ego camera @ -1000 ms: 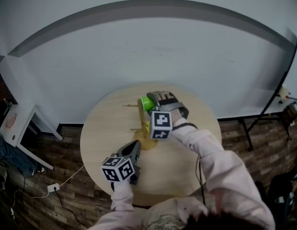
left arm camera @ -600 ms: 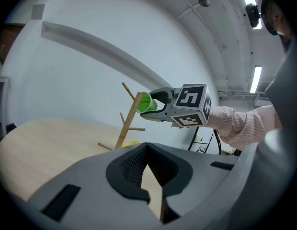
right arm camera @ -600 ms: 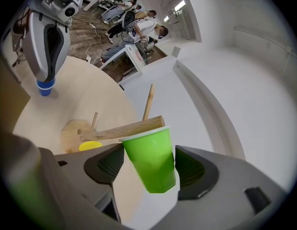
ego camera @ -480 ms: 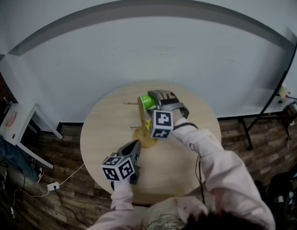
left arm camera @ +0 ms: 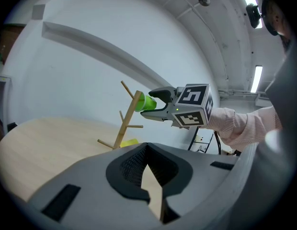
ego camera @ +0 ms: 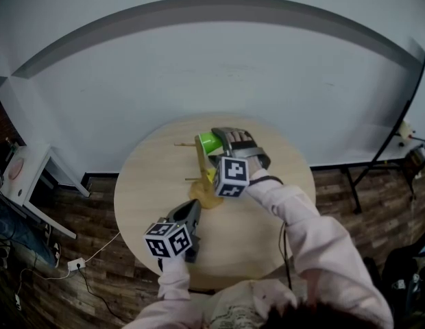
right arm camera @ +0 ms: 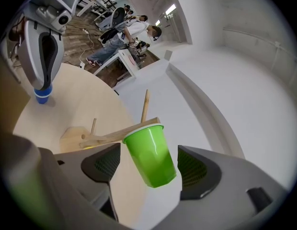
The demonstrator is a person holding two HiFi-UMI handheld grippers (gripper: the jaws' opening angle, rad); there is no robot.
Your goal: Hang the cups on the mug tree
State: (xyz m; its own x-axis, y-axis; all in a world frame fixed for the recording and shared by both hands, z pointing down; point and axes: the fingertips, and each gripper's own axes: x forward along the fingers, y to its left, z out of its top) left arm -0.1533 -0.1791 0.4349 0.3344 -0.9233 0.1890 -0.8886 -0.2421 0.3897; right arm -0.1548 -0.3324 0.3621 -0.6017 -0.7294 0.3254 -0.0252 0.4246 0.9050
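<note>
A wooden mug tree (ego camera: pixel 199 164) (left arm camera: pixel 126 122) (right arm camera: pixel 120 133) stands on the round table (ego camera: pixel 151 177). A green cup (ego camera: pixel 208 142) (right arm camera: pixel 151 153) hangs mouth-first on one of its upper pegs. My right gripper (ego camera: pixel 225 141) (right arm camera: pixel 148 167) is around the cup and open, with a gap on both sides; its jaws have just been opening. My left gripper (ego camera: pixel 191 212) (left arm camera: pixel 147 150) rests low over the near table, shut, with nothing seen between its tips. A blue cup (right arm camera: pixel 42 94) shows just under its tip; whether they touch I cannot tell. A yellow thing (left arm camera: pixel 130 142) lies at the tree's base.
A white wall curves close behind the table. A small white side table (ego camera: pixel 20 177) and a floor socket with cable (ego camera: pixel 77 266) are at left. A dark stand (ego camera: pixel 377 160) is at right. People sit at a desk (right arm camera: pixel 130 28) far off.
The right jaws have spread away from the green cup, which now tilts a little more towards the tree. The left gripper has stayed put.
</note>
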